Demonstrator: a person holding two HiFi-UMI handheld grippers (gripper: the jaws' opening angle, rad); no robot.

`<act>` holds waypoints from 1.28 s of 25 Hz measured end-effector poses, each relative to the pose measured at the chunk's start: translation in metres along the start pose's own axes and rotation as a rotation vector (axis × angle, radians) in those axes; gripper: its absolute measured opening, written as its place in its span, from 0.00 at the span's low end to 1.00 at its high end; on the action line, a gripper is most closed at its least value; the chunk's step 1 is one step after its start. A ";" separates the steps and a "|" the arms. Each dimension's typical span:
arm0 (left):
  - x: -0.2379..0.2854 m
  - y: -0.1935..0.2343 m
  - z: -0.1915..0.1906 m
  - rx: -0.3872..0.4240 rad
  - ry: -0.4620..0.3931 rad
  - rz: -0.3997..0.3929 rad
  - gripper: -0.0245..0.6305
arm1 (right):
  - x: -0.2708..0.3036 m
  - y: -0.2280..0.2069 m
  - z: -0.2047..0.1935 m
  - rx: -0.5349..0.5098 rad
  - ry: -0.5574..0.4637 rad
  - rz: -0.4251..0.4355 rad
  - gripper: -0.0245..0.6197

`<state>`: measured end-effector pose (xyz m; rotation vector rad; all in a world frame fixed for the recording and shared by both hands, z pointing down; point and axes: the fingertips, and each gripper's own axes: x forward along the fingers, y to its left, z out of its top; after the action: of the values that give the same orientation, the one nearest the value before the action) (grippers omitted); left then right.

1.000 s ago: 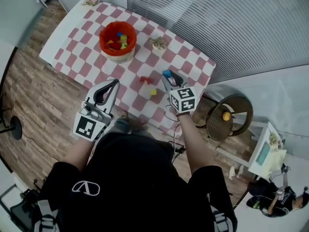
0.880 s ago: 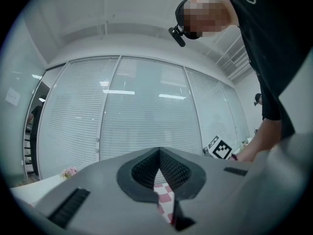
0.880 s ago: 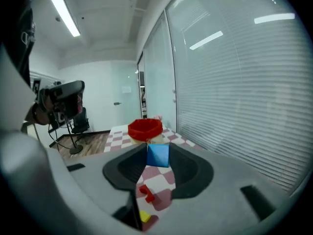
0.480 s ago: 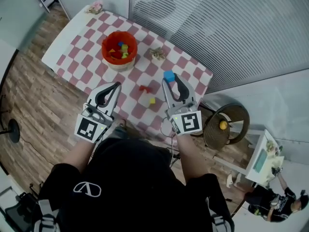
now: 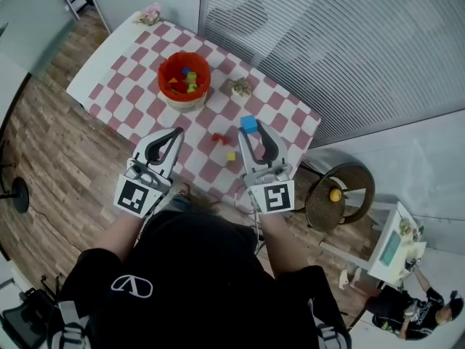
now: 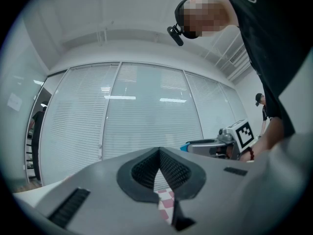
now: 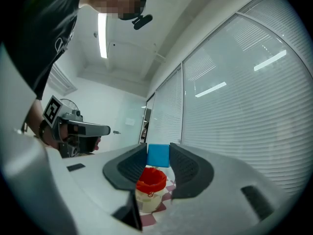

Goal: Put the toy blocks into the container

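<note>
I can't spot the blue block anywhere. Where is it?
In the head view, the blue block is pinched in the right gripper, over the checked table, just beyond the red block.

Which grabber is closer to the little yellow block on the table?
Right. The right gripper, gripping a blue block, hovers beside the yellow block; the left gripper sits farther left.

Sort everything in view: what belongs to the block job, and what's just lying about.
Job: blue block, held by the right gripper; red block; yellow block; red container.
Lying about: small ornament; pink item; yellow ball.
</note>
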<state>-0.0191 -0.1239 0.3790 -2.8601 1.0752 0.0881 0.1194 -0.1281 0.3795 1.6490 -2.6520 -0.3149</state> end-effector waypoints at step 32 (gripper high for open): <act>-0.056 0.033 -0.003 0.001 0.016 0.143 0.05 | 0.229 -0.002 -0.108 -0.008 0.245 0.116 0.26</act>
<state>-0.0831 -0.1119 0.3852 -2.7841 1.2807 0.0735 0.0305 -0.3503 0.4617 1.4206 -2.5442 -0.1126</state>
